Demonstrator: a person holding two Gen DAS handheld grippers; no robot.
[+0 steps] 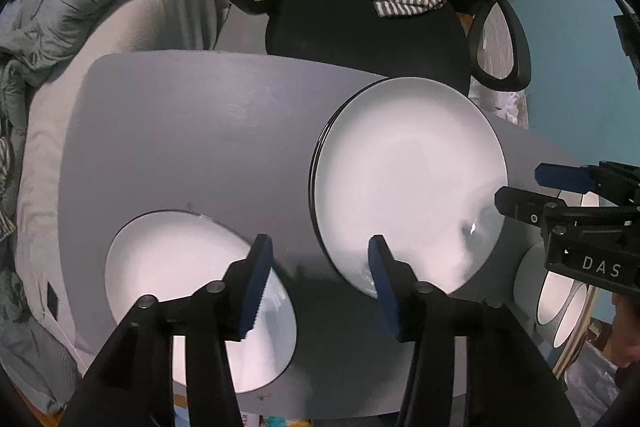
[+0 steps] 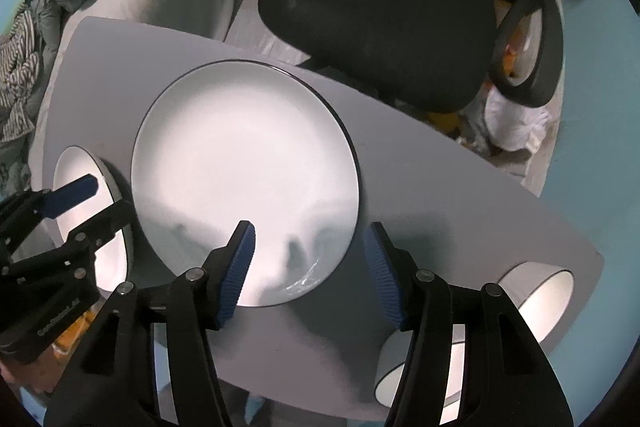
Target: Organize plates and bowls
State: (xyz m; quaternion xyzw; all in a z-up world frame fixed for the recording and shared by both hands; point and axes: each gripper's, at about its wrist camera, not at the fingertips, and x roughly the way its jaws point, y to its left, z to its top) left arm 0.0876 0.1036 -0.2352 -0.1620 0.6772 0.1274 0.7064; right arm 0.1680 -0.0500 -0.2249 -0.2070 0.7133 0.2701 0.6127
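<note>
two plates (image 2: 244, 183) on a grey table (image 1: 192, 131); each hand-held gripper (image 1: 318, 285) (image 2: 310, 277) gapes empty.

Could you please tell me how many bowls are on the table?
2: a far bowl at the table's edge, and a near bowl partly behind the right tongs. Nested ones may be hidden.

Left gripper (image 1: 320, 287): matte black linkage arms, round silver pivot screws, two fingers faced with ridged blue pads (image 1: 256, 291).
Right gripper (image 2: 310, 273): same black frame, silver screws, blue ribbed pads (image 2: 236, 271).
White letters "DAS" on right gripper's black body, seen from left wrist view; small white lettering, unreadable, on left gripper's body.
</note>
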